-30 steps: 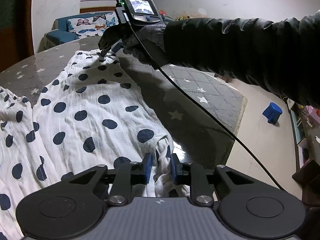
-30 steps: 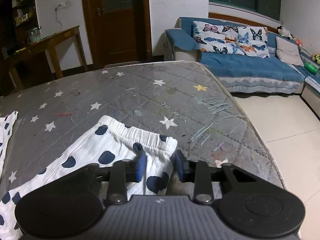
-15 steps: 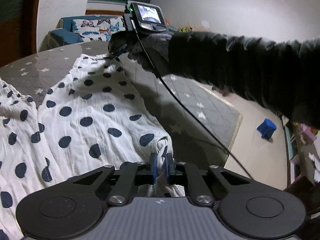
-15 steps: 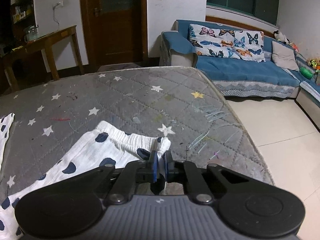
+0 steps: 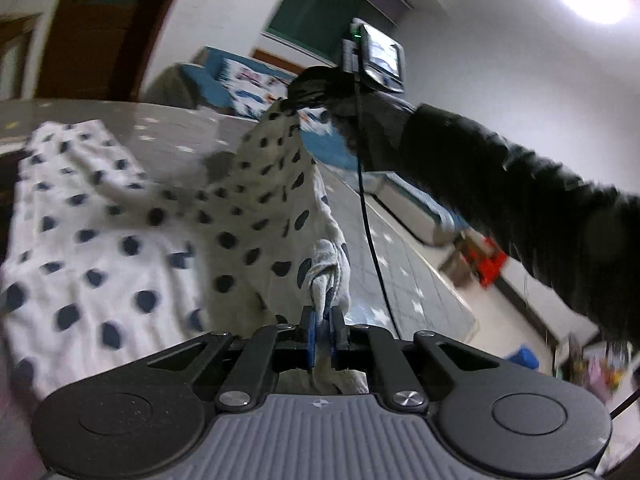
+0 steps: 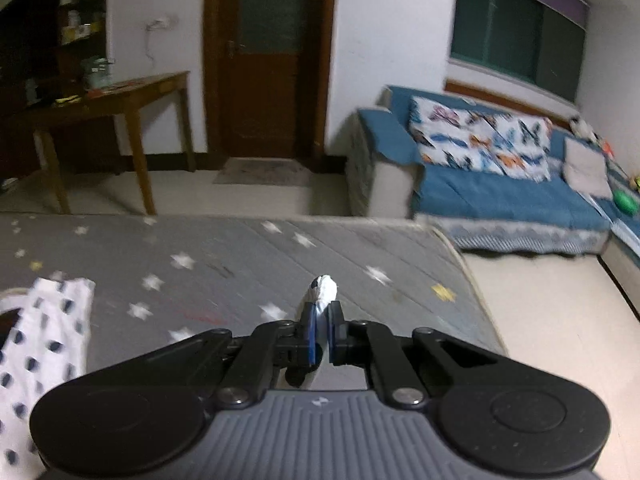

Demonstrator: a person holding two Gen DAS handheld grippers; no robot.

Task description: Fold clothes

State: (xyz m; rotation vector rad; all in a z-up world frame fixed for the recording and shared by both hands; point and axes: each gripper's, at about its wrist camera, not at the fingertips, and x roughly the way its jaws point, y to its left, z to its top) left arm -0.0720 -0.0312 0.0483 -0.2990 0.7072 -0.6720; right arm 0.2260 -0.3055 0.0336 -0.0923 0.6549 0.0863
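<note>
- The left gripper [image 5: 321, 330] is clamped on a bunched corner of the polka-dot garment [image 5: 120, 216].
- The right gripper [image 6: 322, 330] is pinched shut on the other corner.
- Since a second ago, both jaws have been closed and that edge raised off the star-print mattress [image 6: 240, 264].
- The rest is left lying on the mattress; a fold-over is judged under way.

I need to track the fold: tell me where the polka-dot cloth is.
In the left wrist view the polka-dot cloth hangs lifted between both grippers, the left gripper pinching its near corner and the right gripper its far one; the rest trails left onto the mattress.
</note>
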